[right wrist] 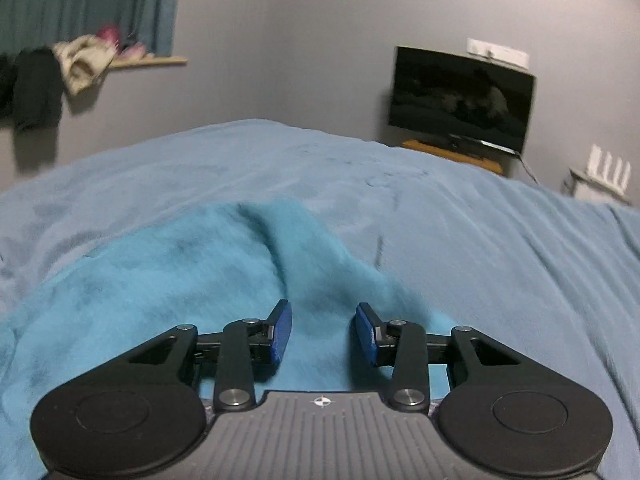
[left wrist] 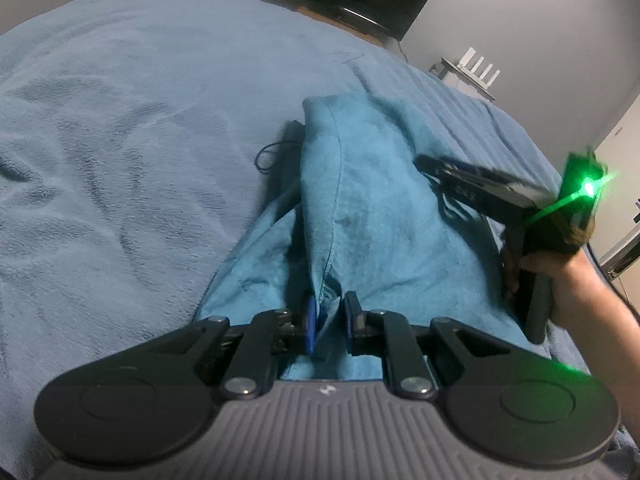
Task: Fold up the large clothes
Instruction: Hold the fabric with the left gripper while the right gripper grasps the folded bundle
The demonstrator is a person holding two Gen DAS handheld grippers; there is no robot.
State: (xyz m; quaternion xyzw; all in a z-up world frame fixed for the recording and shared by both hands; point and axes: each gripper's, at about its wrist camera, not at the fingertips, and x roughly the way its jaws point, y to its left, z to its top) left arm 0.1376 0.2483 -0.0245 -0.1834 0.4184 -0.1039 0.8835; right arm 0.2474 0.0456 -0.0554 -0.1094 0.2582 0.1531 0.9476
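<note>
A teal fleece garment (left wrist: 380,216) lies bunched on a bed covered by a light-blue blanket (left wrist: 120,120). In the left wrist view my left gripper (left wrist: 329,320) is shut on a raised fold along the garment's seam, its blue pads pinching the cloth at the near edge. My right gripper (left wrist: 424,162), held by a hand (left wrist: 568,284), reaches over the garment's right side. In the right wrist view the right gripper (right wrist: 322,334) hovers just above the teal garment (right wrist: 180,272). Its blue pads (right wrist: 282,332) stand apart with no cloth pinched between them.
A black cord loop (left wrist: 272,152) pokes out from under the garment's far left edge. Beyond the bed stand a dark television (right wrist: 460,100) on a low wooden stand and a white router (right wrist: 608,168). Clothes (right wrist: 80,64) hang from a wall shelf at the far left.
</note>
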